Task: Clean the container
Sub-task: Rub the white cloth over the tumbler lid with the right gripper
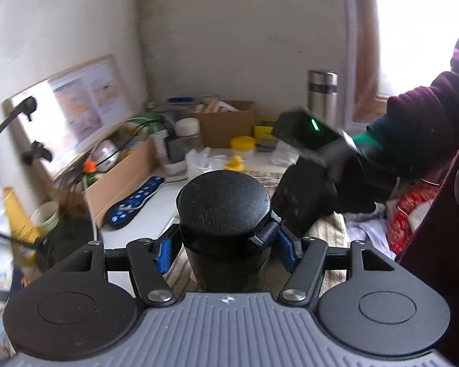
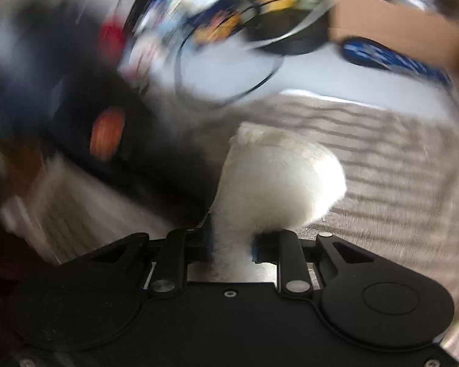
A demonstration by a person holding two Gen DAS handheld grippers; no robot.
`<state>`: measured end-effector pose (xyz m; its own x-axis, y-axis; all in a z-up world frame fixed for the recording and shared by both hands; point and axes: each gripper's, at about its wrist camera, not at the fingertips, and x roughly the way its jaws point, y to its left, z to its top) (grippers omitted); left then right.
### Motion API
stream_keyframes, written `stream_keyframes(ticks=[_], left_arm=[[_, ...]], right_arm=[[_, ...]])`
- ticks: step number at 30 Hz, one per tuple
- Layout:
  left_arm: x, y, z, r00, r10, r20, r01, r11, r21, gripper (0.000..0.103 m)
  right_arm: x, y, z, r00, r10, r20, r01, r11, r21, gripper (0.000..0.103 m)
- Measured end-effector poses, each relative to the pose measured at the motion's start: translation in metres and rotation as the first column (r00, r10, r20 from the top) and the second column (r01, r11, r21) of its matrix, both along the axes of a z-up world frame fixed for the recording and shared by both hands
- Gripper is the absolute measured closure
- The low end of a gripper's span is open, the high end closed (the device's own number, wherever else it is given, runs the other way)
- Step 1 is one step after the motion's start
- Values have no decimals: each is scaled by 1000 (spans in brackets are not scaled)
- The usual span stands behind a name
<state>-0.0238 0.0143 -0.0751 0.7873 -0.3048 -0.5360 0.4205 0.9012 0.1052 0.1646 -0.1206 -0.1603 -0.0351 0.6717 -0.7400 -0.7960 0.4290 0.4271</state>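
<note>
My left gripper (image 1: 226, 249) is shut on a black cylindrical container (image 1: 225, 214) with a hinged black lid, held upright above a striped towel (image 1: 180, 267). The right gripper's body (image 1: 303, 195) shows in the left wrist view, just right of the container, held by a gloved hand. In the right wrist view my right gripper (image 2: 231, 244) is shut on a white fluffy cloth (image 2: 275, 180) that bulges out ahead of the fingers. That view is heavily blurred; a dark shape (image 2: 107, 128) to the left may be the container.
The white table (image 1: 143, 217) is cluttered: cardboard boxes (image 1: 122, 180), a blue patterned case (image 1: 134, 202), a yellow-lidded jar (image 1: 243, 146), a steel flask (image 1: 322, 94), cables (image 2: 226, 61). A person in a maroon coat (image 1: 437, 183) stands at right.
</note>
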Motion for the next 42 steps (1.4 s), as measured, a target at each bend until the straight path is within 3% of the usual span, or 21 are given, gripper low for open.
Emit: stream_keyframes(ticks=[5,10,13,19,21,25,28,35,42], left_arm=[[6,-6,3,999,35,-32,-36,999,-9,39],[14,-7,4,978,176,-116,-185,980,-73,38],[14,-11,-1,952,263,-155,-274,960,-54,37],[10,-8,10,928,347,-136,-366,917,-160,37],[7,-9,15,928,357,-107,-371,915,-162,37],[3,-8,14,945,320,-73,-327,935,-139,39],[1,-5,11,960,277,-52,-281,948,-148,39],[-3,-1,9,973,231,-30,-232,958,-166,39],[-4,3,4,978,210,-14,-209,962,-178,39]], right_arm=[[12,-34,10,974,-151,-172,184,962,200,82],[9,-41,21,960,-172,-221,231,933,276,82],[7,-43,27,954,-176,-241,248,917,312,82],[1,-36,37,967,-127,-223,195,928,318,82],[2,-35,32,968,-110,-226,180,930,319,82],[0,-37,39,967,-83,-239,166,922,351,82],[4,-46,51,957,-59,-283,181,886,426,82],[3,-44,89,960,56,-274,109,826,553,82],[3,-35,77,958,77,-275,77,858,508,83]])
